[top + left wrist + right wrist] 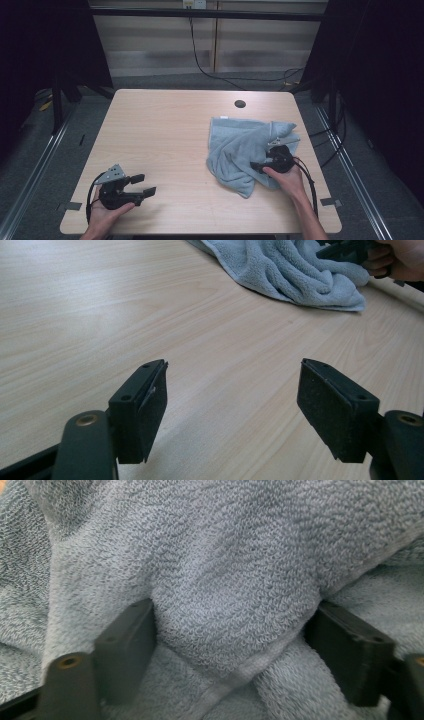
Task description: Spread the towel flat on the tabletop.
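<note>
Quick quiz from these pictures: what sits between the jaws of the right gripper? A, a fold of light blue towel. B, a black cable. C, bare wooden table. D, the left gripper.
A: in the right gripper view a thick fold of the blue towel bulges between the two black jaws of the right gripper, which stand wide apart on either side of it.

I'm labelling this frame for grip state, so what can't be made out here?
- High view: right gripper jaw tips, buried in the blue towel.
- Right gripper view: whether the pads press the fold; towel bulges between them.
- Left gripper view: towel's far part, cut off by the top edge.
</note>
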A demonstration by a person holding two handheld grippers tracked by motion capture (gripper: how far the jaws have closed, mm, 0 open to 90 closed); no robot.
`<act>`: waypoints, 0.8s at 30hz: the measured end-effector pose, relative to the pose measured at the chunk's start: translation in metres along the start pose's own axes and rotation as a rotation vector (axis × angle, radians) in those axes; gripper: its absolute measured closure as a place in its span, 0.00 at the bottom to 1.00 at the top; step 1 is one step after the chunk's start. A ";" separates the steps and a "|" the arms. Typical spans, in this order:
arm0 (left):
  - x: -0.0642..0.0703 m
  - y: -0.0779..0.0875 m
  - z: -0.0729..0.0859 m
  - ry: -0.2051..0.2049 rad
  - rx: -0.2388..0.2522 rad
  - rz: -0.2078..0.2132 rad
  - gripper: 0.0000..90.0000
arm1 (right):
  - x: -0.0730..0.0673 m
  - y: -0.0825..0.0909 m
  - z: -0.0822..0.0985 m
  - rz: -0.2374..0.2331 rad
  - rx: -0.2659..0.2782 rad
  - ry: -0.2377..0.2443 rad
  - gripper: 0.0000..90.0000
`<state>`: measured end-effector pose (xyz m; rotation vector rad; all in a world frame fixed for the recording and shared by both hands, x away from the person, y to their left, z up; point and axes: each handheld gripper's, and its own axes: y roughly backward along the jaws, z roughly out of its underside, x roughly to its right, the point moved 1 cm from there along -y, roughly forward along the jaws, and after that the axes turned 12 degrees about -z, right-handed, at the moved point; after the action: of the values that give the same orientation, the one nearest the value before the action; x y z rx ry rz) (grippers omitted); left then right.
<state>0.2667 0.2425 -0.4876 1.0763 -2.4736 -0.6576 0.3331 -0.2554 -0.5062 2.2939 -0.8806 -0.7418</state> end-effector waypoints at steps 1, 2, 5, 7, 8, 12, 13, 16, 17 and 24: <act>0.000 0.000 0.000 -0.001 0.000 0.000 0.31 | -0.002 0.000 0.000 -0.004 -0.003 0.006 0.36; 0.000 0.000 0.000 0.000 -0.001 0.000 0.31 | -0.004 -0.001 -0.001 -0.012 -0.007 0.013 0.42; 0.001 0.000 0.000 0.002 0.001 -0.001 0.31 | -0.011 -0.003 -0.001 -0.052 0.001 0.026 0.60; 0.000 0.000 0.000 -0.002 0.004 -0.003 0.31 | -0.017 -0.006 -0.001 -0.061 0.004 0.029 0.64; 0.000 0.000 0.000 0.003 0.004 -0.001 0.31 | -0.020 -0.008 -0.001 -0.071 0.008 0.037 0.65; 0.000 0.000 0.000 0.002 0.001 -0.004 0.31 | -0.036 -0.018 -0.004 -0.109 0.000 0.057 0.66; 0.000 0.000 0.000 0.002 0.002 -0.003 0.31 | -0.040 -0.021 -0.005 -0.114 -0.003 0.066 0.66; 0.000 0.000 0.000 0.002 0.003 -0.003 0.31 | -0.055 -0.030 -0.008 -0.147 -0.012 0.092 0.66; 0.000 0.000 0.000 0.002 0.003 -0.003 0.31 | -0.055 -0.030 -0.008 -0.147 -0.012 0.092 0.66; 0.000 0.001 0.000 0.005 0.005 -0.004 0.32 | -0.088 -0.047 -0.010 -0.213 -0.030 0.137 0.65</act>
<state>0.2668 0.2430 -0.4869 1.0845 -2.4710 -0.6495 0.3031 -0.1596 -0.5055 2.4041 -0.5660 -0.6719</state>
